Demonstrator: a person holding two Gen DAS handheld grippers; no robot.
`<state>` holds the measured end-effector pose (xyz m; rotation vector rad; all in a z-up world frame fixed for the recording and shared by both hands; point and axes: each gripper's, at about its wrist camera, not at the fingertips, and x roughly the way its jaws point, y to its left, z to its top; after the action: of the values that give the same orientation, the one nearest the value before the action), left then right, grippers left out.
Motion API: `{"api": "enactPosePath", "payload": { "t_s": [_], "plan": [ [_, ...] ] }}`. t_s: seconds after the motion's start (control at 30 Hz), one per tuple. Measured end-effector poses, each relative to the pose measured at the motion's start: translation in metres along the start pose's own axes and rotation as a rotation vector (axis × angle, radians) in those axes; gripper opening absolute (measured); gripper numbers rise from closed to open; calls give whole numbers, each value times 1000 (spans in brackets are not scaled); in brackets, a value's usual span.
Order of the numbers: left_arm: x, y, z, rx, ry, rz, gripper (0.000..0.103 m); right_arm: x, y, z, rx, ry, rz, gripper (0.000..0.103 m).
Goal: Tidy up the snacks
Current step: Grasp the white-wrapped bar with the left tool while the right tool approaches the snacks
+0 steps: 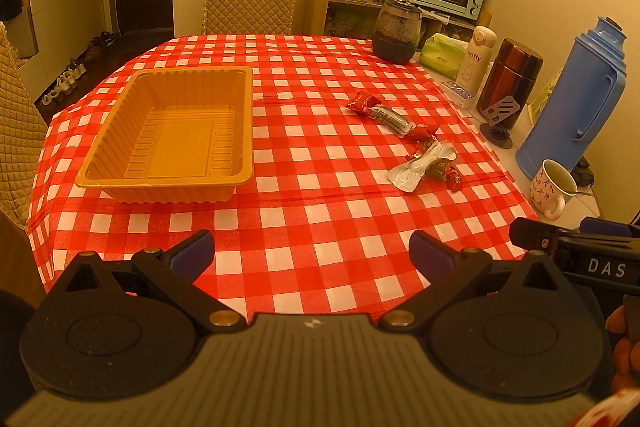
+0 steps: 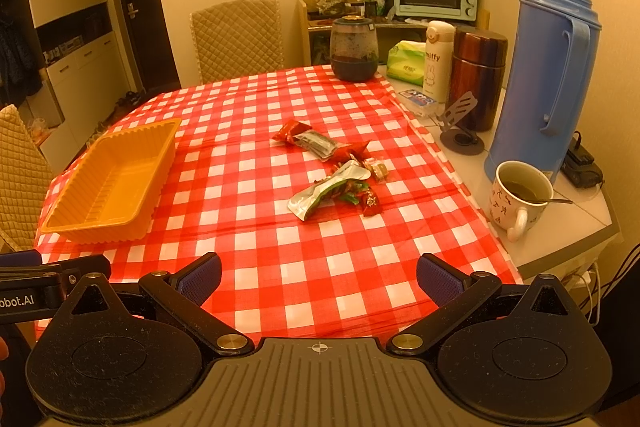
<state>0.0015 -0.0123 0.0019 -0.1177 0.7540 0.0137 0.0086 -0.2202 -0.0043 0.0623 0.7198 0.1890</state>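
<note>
Warm yellow indoor light is tinting everything I am seeing, bright and even over the tablecloth [image 1: 320, 147]. The tray [image 1: 172, 131] is casting only a soft shadow. Fisheye bending is curving the table's edges, and the frame corners are going dark.

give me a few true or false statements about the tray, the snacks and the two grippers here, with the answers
1. The yellow tray has snacks in it. False: it is empty.
2. The snack packets lie loose on the checked tablecloth. True.
3. The left gripper is shut on a packet. False: it is open and holds nothing.
4. The right gripper is open. True.
5. The mug stands on the tablecloth. False: it stands on the white surface beside it, near the blue flask.
</note>
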Motion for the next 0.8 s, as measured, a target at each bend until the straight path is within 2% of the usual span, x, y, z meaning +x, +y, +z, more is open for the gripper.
{"api": "enactPosePath", "payload": {
  "t_s": [0.2,0.37,0.47,0.57,0.7,0.8],
  "plan": [
    [6,-5,9,4,-13,-18,103,-1,-10,2,32,-46,-10,103],
    [26,-5,24,-2,-12,-61,103,6,-25,14,58,-76,-27,103],
    [43,-5,34,14,-6,-89,103,12,-36,23,57,-90,-40,103],
    [63,-9,47,34,-3,-151,103,20,-49,30,46,-104,-43,103],
    [98,-19,60,99,20,-202,102,41,-67,37,30,-106,-47,102],
    [127,-28,66,154,42,-248,97,59,-81,40,23,-102,-54,102]
  ]
}}
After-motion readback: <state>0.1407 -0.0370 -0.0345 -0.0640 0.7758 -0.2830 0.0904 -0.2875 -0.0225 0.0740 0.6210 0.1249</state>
